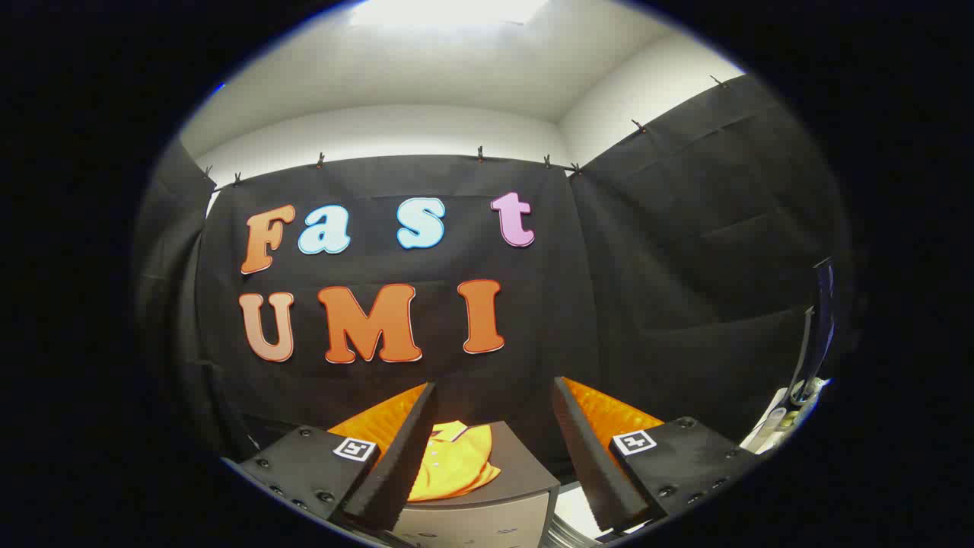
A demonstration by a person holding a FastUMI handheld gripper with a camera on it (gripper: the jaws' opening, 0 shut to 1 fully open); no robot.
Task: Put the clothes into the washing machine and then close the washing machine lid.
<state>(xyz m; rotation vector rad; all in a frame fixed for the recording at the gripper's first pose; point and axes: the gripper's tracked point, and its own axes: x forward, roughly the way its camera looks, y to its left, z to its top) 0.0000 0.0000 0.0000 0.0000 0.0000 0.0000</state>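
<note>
Gripper (494, 449): the two fingers are spread wide apart, and nothing is held or touched by them.
Fingers: a square marker tag is carried on the block behind each finger.
Clothes (454, 461): a yellow-orange garment with a collar and small buttons is seen lying crumpled between the fingers, nearer the left one, whose edge hides part of it.
Support: the garment is laid on the dark flat top of a boxy unit (525, 470), whose pale front face is seen just below it; whether this is the washing machine cannot be told.
Rim: a curved metallic edge (567, 531) is seen just beside the unit, low between the fingers.
Side items: small pale objects (784, 417) are seen beyond the right finger, too small to be identified.
Wall: black cloth (670, 289) is hung behind everything, clipped along its top edge.
Ceiling: a white ceiling (426, 76) with a bright light is seen above the cloth.
</note>
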